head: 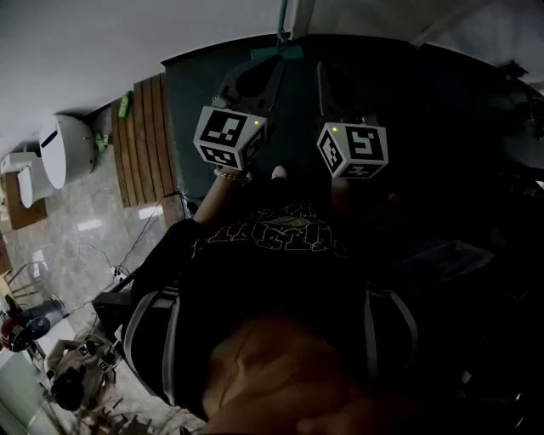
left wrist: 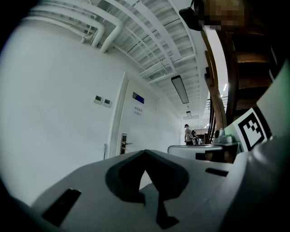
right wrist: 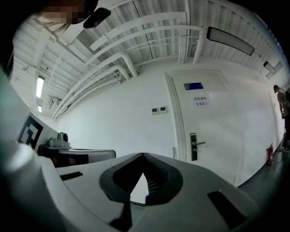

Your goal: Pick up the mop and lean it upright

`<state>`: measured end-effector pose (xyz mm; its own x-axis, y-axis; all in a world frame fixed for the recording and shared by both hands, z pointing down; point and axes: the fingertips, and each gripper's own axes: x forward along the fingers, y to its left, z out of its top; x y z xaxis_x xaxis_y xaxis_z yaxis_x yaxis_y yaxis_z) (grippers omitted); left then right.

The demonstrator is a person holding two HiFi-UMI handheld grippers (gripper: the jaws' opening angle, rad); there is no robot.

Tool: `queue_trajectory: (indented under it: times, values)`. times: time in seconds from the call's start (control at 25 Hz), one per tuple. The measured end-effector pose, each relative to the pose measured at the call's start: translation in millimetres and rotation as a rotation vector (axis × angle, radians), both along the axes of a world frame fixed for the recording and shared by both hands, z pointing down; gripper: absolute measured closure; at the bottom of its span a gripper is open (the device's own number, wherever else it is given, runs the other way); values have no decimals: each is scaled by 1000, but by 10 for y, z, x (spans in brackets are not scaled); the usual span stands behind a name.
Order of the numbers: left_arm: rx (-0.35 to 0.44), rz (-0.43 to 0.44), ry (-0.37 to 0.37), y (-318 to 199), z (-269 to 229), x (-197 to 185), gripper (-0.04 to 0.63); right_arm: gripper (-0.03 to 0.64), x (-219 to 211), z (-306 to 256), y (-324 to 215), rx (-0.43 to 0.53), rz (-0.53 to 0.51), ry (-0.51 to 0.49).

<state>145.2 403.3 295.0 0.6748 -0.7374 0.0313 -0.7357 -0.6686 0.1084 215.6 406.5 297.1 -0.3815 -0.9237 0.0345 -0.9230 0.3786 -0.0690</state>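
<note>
Item 1, left gripper (head: 276, 64) (left wrist: 145, 152): a person is holding it up level in front of the chest. Its jaws are meeting at the tips and gripping nothing.

Item 2, right gripper (head: 323, 72) (right wrist: 143, 155): it is hanging just beside the left one, also level. Its jaws are pressed together and empty.

Item 3, thin pole (head: 285, 21): it is rising against the white wall with a teal piece at its foot, just beyond the left gripper's tips. I cannot tell whether this is the mop.

Item 4, door (right wrist: 204, 127) (left wrist: 131, 131): it is standing closed in the white wall that both grippers are facing.

Item 5, wooden slats (head: 149, 140): they are lying to the left of the dark floor (head: 425, 110), with a white round appliance (head: 61, 151) further left.

Item 6, second person (left wrist: 187, 134): standing far down the corridor.
</note>
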Motion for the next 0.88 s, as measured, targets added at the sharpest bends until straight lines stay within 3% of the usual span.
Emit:
queue_trajectory:
  times: [0.52, 0.88]
  values:
    - [-32, -11, 14, -95, 53, 248, 558, 607, 441, -35, -129, -11, 64, -35]
    - [-47, 1, 18, -754, 121, 161, 558, 607, 331, 49, -735, -32, 47, -40]
